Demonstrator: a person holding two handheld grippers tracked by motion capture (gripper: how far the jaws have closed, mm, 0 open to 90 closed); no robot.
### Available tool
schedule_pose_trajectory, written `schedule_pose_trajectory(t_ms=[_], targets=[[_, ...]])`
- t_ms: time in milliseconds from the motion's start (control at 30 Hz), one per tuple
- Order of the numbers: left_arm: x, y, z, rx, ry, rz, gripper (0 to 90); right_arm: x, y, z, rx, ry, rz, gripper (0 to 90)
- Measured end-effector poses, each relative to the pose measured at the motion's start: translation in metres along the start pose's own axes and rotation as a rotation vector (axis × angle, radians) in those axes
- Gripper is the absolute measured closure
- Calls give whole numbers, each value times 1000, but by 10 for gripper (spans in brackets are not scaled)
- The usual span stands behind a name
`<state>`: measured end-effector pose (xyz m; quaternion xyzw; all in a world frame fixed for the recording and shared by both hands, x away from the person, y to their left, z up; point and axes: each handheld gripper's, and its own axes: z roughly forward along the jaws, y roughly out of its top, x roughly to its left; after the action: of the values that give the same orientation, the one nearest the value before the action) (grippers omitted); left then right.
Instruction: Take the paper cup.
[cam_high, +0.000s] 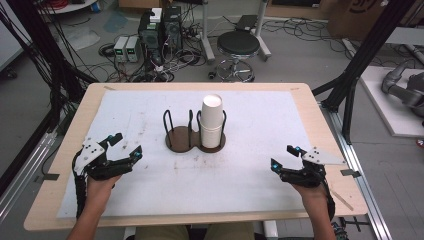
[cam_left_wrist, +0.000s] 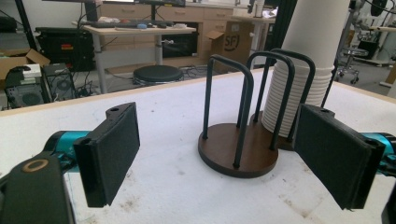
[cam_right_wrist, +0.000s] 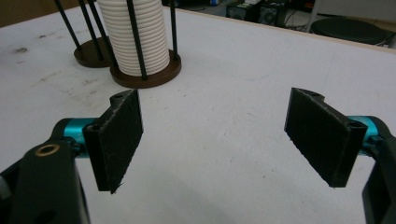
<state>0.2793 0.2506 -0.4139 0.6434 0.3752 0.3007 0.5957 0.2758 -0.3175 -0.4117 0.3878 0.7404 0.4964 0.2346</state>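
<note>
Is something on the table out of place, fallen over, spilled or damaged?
Nothing stands out. The stack of white cups stands upright in the right well of the double holder; its left well is empty. The white mat has only faint smudges. Both grippers are open and hold nothing.

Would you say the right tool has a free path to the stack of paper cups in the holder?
Probably yes: the right tool is open, bare white mat lies between it and the cup stack, though the holder's black rods flank the stack's lower part.
</note>
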Motion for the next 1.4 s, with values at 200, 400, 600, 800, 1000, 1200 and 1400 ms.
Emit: schedule_pose_trajectory(t_ms=[200, 400, 600, 800, 1000, 1200, 1400], targets=[[-1, 1, 1, -1, 2, -7, 148, -1, -1, -1, 1, 8, 5, 197], [-1, 2, 1, -5, -13, -9, 148, 2, 0, 1, 10, 21, -12, 197], [-7, 1, 1, -1, -41, 3, 148, 11, 3, 4, 28, 38, -29, 197], [-11, 0, 3, 6, -83, -3, 152, 13, 9, 5, 21, 38, -29, 197], [-15, 1, 5, -3, -103, 18, 158, 17, 25, 6, 15, 81, -24, 196], [-18, 0, 9, 3, -117, 16, 156, 26, 49, 18, 5, 135, -54, 197], [-21, -1, 11, 9, -122, 23, 157, 38, 81, 32, -19, 203, -92, 197]])
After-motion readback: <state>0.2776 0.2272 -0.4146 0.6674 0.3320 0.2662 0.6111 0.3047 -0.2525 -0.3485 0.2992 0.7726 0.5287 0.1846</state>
